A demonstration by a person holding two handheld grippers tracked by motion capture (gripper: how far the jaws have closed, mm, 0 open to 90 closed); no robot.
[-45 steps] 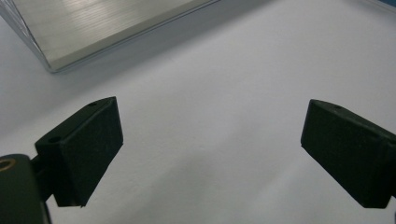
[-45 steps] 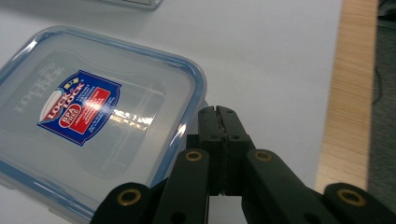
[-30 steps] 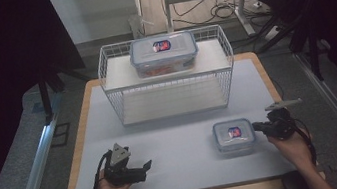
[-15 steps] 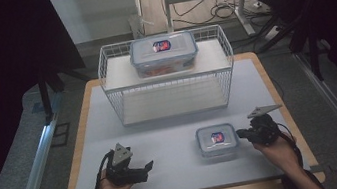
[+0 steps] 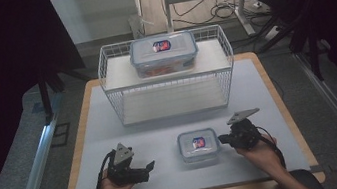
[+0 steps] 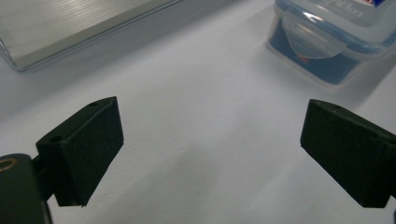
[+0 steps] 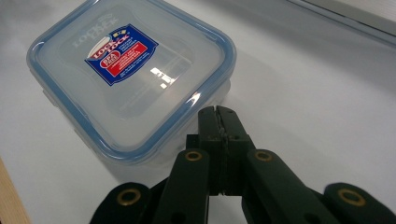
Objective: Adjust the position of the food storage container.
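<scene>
Small container (image 5: 198, 144) sits on the near part of the white table (image 5: 270, 109), a little right of centre, between your two grippers. Your right gripper (image 5: 222, 140) has its jaws pressed flat together, nothing between them, and their joined tip sits at the container's right side wall just under the lid rim; whether it touches I cannot tell. Held like that, the closed jaws serve as a blunt pusher, which suits sliding the box across the table better than lifting it. Your left gripper (image 5: 149, 167) waits to the near left, jaws spread wide and empty, aimed right toward the container, apparently ready to receive or steady it. The container lies flat, lid up with its red and blue label showing; it is nearly square, so no long axis stands out. Farther back, a white wire rack (image 5: 173, 105) carries a large container (image 5: 164, 53) on its top shelf.
</scene>
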